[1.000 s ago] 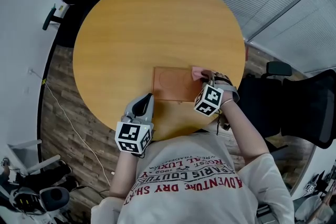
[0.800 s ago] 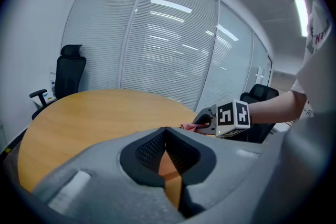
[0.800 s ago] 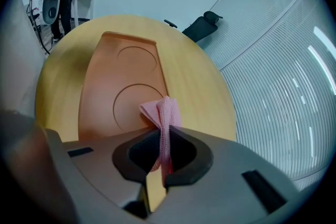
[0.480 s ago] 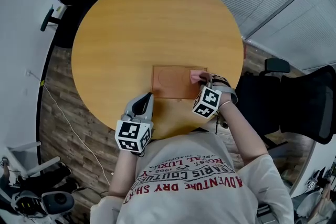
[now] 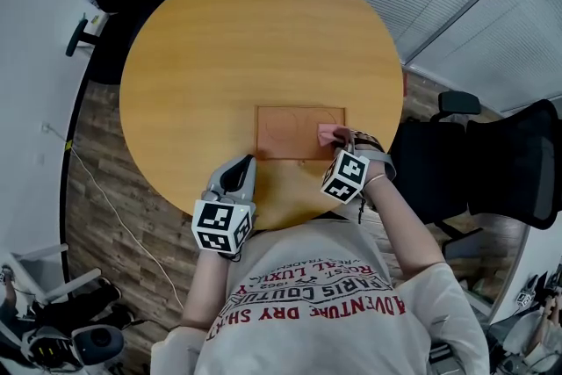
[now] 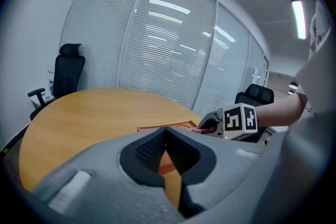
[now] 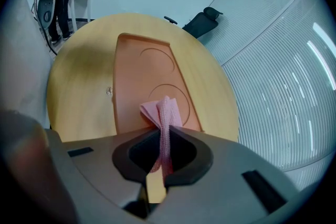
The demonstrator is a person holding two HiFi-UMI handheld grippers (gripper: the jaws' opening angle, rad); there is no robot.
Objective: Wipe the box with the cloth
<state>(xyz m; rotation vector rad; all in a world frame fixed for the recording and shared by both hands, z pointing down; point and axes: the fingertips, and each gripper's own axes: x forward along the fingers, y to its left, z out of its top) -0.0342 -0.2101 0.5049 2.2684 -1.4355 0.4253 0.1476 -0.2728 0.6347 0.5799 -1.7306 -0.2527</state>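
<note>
My right gripper (image 5: pixel 339 138) pinches the soft pink cloth (image 7: pixel 165 112) by its bunched fold (limp, so grip tight) on the stiff flat orange box (image 5: pixel 288 133) on the round wooden table (image 5: pixel 246 39), my left gripper (image 5: pixel 239 173) closed, empty.

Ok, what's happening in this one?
A person is working at a round wooden table with a gripper in each hand. The right gripper is shut on a pink cloth, which rests on the right end of a flat orange box. The left gripper is shut and empty, near the table's front edge, off the box.
</note>
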